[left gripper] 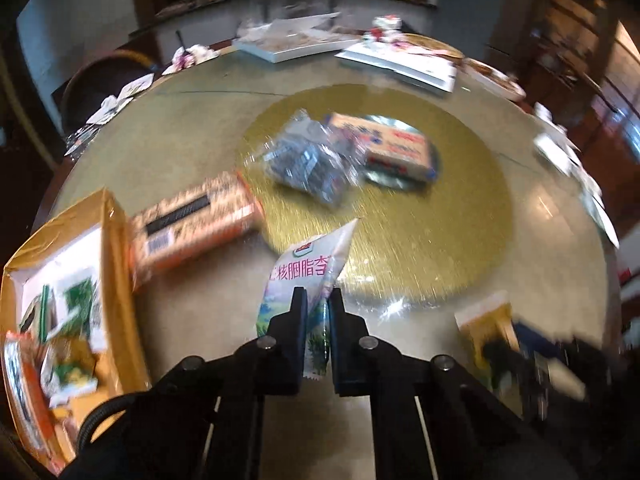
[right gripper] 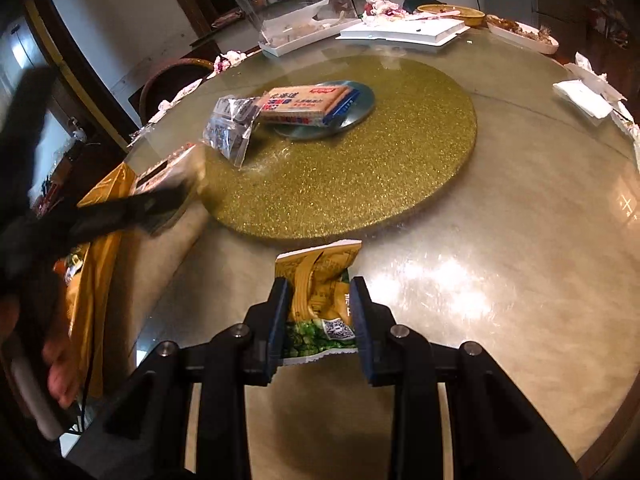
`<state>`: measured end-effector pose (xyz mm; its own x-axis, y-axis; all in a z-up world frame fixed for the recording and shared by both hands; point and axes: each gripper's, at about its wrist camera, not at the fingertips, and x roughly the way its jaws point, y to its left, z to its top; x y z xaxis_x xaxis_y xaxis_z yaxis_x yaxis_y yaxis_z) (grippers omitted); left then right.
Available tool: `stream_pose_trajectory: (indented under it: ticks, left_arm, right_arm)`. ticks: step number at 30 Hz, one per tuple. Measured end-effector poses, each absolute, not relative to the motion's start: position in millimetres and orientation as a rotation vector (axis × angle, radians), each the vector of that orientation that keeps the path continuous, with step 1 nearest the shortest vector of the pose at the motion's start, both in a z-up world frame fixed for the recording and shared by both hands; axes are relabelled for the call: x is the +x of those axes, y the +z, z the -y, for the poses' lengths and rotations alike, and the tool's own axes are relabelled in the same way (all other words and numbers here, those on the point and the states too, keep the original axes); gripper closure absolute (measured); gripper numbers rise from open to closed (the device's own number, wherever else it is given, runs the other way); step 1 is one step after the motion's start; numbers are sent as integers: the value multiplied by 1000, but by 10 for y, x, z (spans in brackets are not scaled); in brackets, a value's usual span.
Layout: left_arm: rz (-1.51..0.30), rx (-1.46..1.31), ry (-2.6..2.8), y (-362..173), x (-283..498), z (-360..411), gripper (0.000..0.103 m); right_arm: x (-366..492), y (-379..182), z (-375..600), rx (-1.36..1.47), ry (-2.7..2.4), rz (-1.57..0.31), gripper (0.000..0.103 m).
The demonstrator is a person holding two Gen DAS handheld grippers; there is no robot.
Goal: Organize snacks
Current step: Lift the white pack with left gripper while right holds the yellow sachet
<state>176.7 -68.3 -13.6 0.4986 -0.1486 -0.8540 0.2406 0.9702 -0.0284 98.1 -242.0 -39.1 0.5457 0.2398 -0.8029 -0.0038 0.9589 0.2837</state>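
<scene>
Left tool [left gripper: 318, 300] pinching white apricot sachet [left gripper: 308, 276]; right tool [right gripper: 320, 290] pinching yellow-green pea packet [right gripper: 320, 296]; golden cardboard box [left gripper: 116, 248] lying leftward, nearer left.

both claws [left gripper: 318, 300] [right gripper: 320, 286] clamped, each pinching something.

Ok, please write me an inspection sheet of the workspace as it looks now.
Surface: round glass table, gold glitter turntable in its middle.
Job's things: gold box at left holding snacks; orange pack beside it; clear bag and cracker pack on the turntable.
Clutter: white trays, crumpled tissues, a food dish at the far edge.
Grippers: left claw shut on white pouch; right claw shut on green-yellow packet.
Cables: black cable by the left claw.
Surroundings: dim room, a chair, shelves behind.
</scene>
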Motion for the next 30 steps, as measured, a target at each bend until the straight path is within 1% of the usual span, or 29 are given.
stream_pose_trajectory:
  ticks: [7,10,12,17,20,23,30]
  left_arm:
    - [-1008,-38,-415,-38,911,342,101]
    - [-984,-82,-453,-3,621,233,101]
    - [-959,-80,-436,16,505,177,101]
    - [-926,-56,-383,30,470,131,101]
    - [-902,-49,-370,55,439,77,101]
    - [-883,-48,-359,72,390,7,101]
    - [-847,-42,-338,97,272,-113,101]
  right_arm:
    - [779,-395,2349,244,143,-970,71]
    - [675,-394,2308,252,138,-969,71]
    - [616,-378,2248,240,138,-958,74]
    - [556,-340,2091,200,137,-949,82]
    - [519,-298,2017,193,149,-948,85]
    - [492,-292,1913,141,135,-950,86]
    - [451,-235,1803,152,147,-943,87]
